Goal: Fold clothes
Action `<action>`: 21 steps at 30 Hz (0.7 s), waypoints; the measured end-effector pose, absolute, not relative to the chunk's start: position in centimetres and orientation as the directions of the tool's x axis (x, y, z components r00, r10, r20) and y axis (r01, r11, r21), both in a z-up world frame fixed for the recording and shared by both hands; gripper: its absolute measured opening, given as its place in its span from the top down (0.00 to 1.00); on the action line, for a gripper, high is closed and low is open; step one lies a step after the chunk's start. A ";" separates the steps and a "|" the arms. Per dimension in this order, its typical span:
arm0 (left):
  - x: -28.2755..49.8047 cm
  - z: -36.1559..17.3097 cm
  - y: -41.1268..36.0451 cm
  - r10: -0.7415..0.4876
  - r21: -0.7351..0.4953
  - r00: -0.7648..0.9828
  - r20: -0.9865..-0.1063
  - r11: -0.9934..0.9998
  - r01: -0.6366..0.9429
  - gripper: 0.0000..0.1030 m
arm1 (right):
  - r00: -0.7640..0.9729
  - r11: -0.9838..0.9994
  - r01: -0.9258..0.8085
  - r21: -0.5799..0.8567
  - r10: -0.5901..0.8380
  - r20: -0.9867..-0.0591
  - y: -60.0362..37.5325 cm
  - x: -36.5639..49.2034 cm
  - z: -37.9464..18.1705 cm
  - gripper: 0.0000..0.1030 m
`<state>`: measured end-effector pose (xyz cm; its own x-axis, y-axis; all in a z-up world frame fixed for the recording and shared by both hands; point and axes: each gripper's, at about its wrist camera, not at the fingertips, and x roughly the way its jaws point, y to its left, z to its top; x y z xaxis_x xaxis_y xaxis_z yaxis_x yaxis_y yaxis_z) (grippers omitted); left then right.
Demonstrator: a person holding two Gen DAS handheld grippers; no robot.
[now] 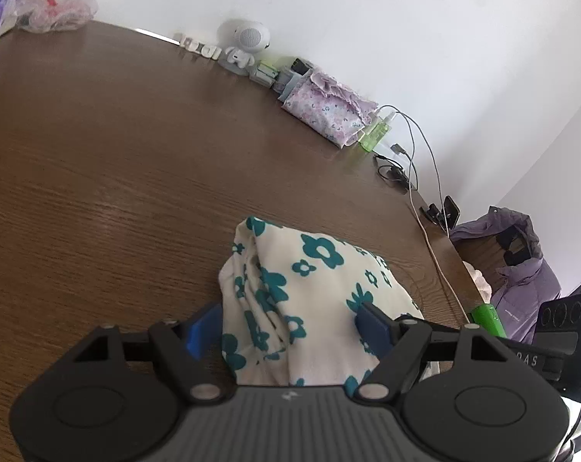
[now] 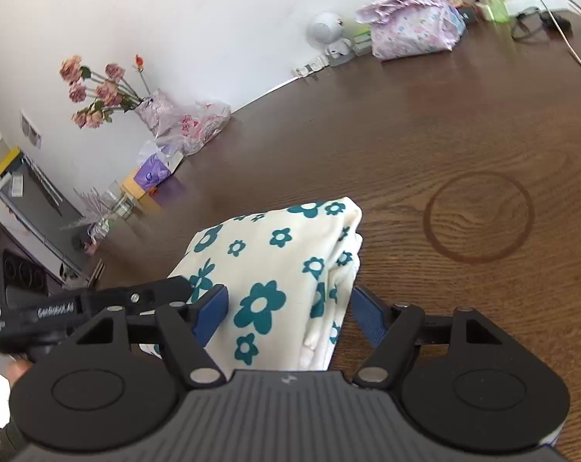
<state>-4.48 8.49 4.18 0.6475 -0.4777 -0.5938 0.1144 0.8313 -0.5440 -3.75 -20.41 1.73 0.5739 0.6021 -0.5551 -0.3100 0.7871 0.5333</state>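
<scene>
**Ann:** Brown wood-grain worktop (image 1: pixel 98 177) runs wide under a white wall, and low in the middle of both views lies the folded cream garment (image 1: pixel 309 292) with teal flowers, a compact bundle resting flat on the wood.

**Ben:** And the left gripper (image 1: pixel 290 331)?

**Ann:** Jaws spread wide, one blue pad off the cloth's left edge, the other over its right side (whether that one brushes the fabric I cannot tell). No squeeze on it.

**Ben:** Over on the right wrist view?

**Ann:** Same story: right gripper (image 2: pixel 290 313) released, the cloth's near end lying between the parted blue pads, with its stacked edges showing on the right. A dark ring mark (image 2: pixel 479 217) sits on the wood to the right of the bundle.

**Ben:** Background?

**Ann:** Upper left, pink flowers (image 2: pixel 98 90) in a wrapped vase against the wall; a small white robot figure (image 1: pixel 244 44) at the top of the left view, with a lilac floral pouch (image 1: pixel 329 109) to its right, and a purple jacket (image 1: pixel 517 269) at the right edge.
</scene>
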 end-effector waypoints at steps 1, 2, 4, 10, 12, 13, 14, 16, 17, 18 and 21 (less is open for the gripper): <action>-4.4 3.9 8.6 -0.490 -0.561 0.644 -0.587 0.820 0.113 0.29 | 0.578 0.794 -0.313 0.520 0.594 -0.560 -20.2 -3.9 1.9 0.30; -4.2 3.6 8.7 -0.503 -0.578 0.641 -0.580 0.808 0.112 0.32 | 0.579 0.797 -0.316 0.514 0.592 -0.561 -20.0 -3.9 2.0 0.30; -4.3 3.2 8.7 -0.527 -0.601 0.636 -0.563 0.790 0.122 0.38 | 0.576 0.800 -0.326 0.503 0.590 -0.566 -19.5 -4.0 2.0 0.30; -4.6 2.6 10.5 -0.560 -0.686 0.660 -0.500 0.722 0.093 0.44 | 0.584 0.808 -0.315 0.498 0.579 -0.569 -20.0 -4.1 2.5 0.30; -4.3 2.7 11.0 -0.533 -0.682 0.679 -0.504 0.728 0.065 0.30 | 0.584 0.808 -0.296 0.509 0.575 -0.573 -20.7 -4.1 2.5 0.29; -3.8 2.7 11.0 -0.524 -0.672 0.680 -0.512 0.738 0.062 0.27 | 0.577 0.804 -0.287 0.520 0.579 -0.576 -21.0 -4.1 2.4 0.29; -3.2 2.7 10.8 -0.528 -0.664 0.677 -0.513 0.744 0.077 0.26 | 0.567 0.794 -0.279 0.540 0.590 -0.576 -21.2 -3.9 2.1 0.29; -1.9 2.4 10.1 -0.567 -0.659 0.661 -0.492 0.738 0.143 0.24 | 0.553 0.780 -0.270 0.565 0.606 -0.572 -21.3 -3.5 1.6 0.29; -1.5 2.4 9.8 -0.582 -0.658 0.652 -0.487 0.735 0.165 0.23 | 0.550 0.774 -0.274 0.571 0.613 -0.567 -21.2 -3.4 1.4 0.29; -1.2 2.4 9.5 -0.589 -0.653 0.641 -0.492 0.737 0.176 0.23 | 0.550 0.771 -0.271 0.576 0.615 -0.565 -21.2 -3.3 1.3 0.29; -0.4 2.1 8.7 -0.621 -0.659 0.598 -0.507 0.726 0.197 0.47 | 0.549 0.763 -0.273 0.586 0.624 -0.556 -21.0 -3.1 1.2 0.29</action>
